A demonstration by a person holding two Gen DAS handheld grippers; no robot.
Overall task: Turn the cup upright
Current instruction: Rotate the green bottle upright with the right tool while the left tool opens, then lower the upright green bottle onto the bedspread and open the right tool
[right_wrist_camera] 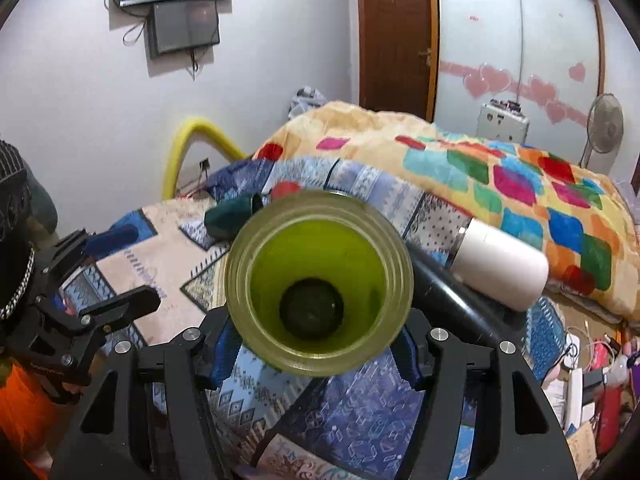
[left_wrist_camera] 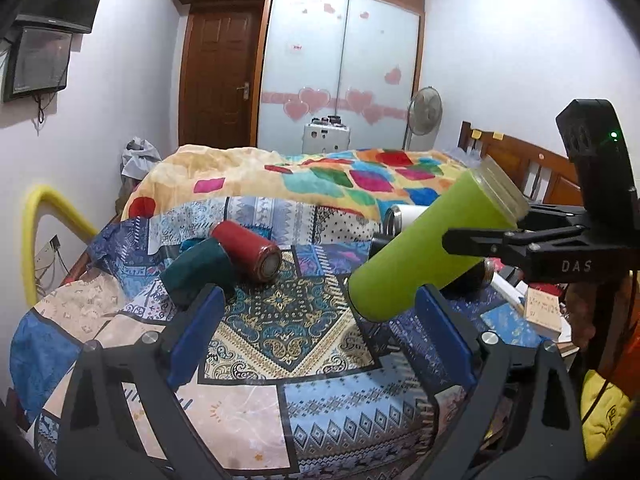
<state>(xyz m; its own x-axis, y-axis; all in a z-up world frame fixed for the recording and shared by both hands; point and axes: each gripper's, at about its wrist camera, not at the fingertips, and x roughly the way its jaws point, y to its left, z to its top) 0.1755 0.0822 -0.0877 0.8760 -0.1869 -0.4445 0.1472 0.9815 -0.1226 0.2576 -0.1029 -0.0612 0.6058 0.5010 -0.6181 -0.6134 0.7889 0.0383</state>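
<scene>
A green cup (left_wrist_camera: 424,240) hangs tilted above the patterned bedspread (left_wrist_camera: 280,320), base down-left, open clear rim up-right. My right gripper (right_wrist_camera: 316,356) is shut on the green cup (right_wrist_camera: 320,280), whose open mouth faces the right wrist camera. In the left wrist view the right gripper (left_wrist_camera: 472,242) comes in from the right and clamps the cup's upper half. My left gripper (left_wrist_camera: 318,332) is open and empty, low over the bedspread, with the cup's base just above its right finger (left_wrist_camera: 444,332).
A red cup (left_wrist_camera: 248,250) and a dark teal cup (left_wrist_camera: 200,272) lie on their sides at the left. A white cup (right_wrist_camera: 500,264) and a black cup (right_wrist_camera: 448,296) lie behind the green one. A colourful quilt (left_wrist_camera: 320,180) is heaped further back. Clutter sits off the bed's right edge.
</scene>
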